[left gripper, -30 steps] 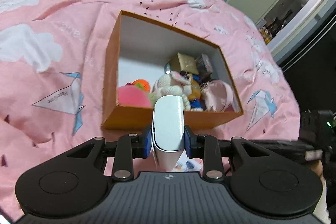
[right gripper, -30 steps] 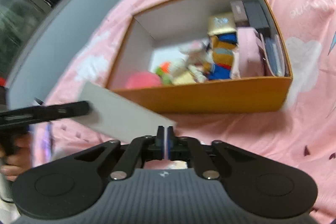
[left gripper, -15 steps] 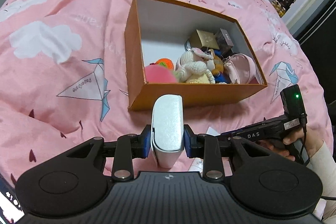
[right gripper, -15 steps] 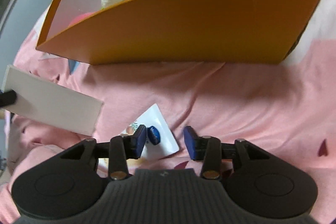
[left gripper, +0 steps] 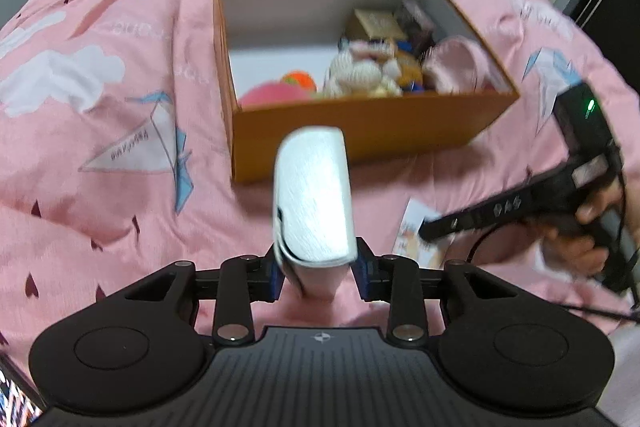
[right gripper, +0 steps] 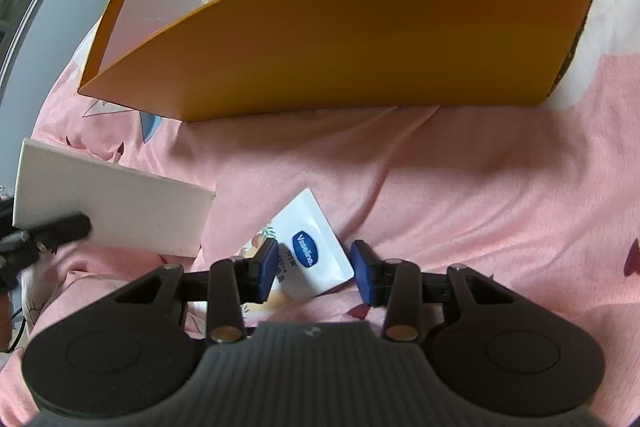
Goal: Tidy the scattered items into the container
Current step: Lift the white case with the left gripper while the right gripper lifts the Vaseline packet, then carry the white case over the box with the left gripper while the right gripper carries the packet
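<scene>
My left gripper (left gripper: 318,269) was opening around the white case (left gripper: 314,195), just short of the orange box (left gripper: 360,125). My right gripper (right gripper: 314,269) stood apart over the Vaseline sachet (right gripper: 310,251) – flat on the pink duvet (right gripper: 460,195).

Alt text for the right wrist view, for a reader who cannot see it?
The right hand-held gripper, jaws open, straddles a white Vaseline sachet lying on the pink duvet. Beyond it stands an orange box holding plush toys.
</scene>
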Action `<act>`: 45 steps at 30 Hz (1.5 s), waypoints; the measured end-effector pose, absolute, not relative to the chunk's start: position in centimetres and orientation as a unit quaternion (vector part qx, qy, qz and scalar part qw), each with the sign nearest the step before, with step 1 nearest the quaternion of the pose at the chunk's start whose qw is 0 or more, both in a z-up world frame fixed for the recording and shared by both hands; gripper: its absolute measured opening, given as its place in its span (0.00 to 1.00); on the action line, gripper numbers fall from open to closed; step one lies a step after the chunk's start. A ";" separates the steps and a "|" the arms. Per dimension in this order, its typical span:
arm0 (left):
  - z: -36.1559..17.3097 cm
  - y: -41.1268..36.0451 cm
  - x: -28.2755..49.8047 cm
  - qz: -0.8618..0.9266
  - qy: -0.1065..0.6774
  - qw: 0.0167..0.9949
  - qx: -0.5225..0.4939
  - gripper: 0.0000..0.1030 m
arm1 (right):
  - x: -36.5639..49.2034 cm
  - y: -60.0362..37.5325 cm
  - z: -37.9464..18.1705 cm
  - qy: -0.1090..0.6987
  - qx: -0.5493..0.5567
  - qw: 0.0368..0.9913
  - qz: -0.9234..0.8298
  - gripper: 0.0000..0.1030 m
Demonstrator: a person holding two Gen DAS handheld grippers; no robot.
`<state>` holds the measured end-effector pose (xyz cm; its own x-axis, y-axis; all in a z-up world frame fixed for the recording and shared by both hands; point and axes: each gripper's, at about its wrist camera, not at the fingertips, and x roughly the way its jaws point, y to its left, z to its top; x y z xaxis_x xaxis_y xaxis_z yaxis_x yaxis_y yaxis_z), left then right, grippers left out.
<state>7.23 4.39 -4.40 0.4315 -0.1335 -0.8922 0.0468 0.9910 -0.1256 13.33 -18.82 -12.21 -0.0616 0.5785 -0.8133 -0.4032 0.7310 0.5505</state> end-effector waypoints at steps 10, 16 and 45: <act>-6.2 4.5 6.4 -0.038 0.529 0.845 -0.061 0.32 | 12.9 -19.2 -11.5 0.622 0.059 0.695 0.357 0.30; -5.1 4.8 6.8 -0.042 0.499 0.863 -0.058 0.32 | 12.7 -19.7 -10.4 0.604 0.108 0.695 0.375 0.10; -2.7 4.4 7.1 -0.059 0.460 0.885 -0.042 0.32 | 21.8 -24.4 -6.4 0.548 0.152 0.717 0.403 0.07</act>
<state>7.11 4.44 -2.72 0.5691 -0.1429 -0.8097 0.0660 0.9895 -0.1282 21.81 -24.37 -6.45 0.0743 0.7448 -0.6631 -0.4121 0.6285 0.6597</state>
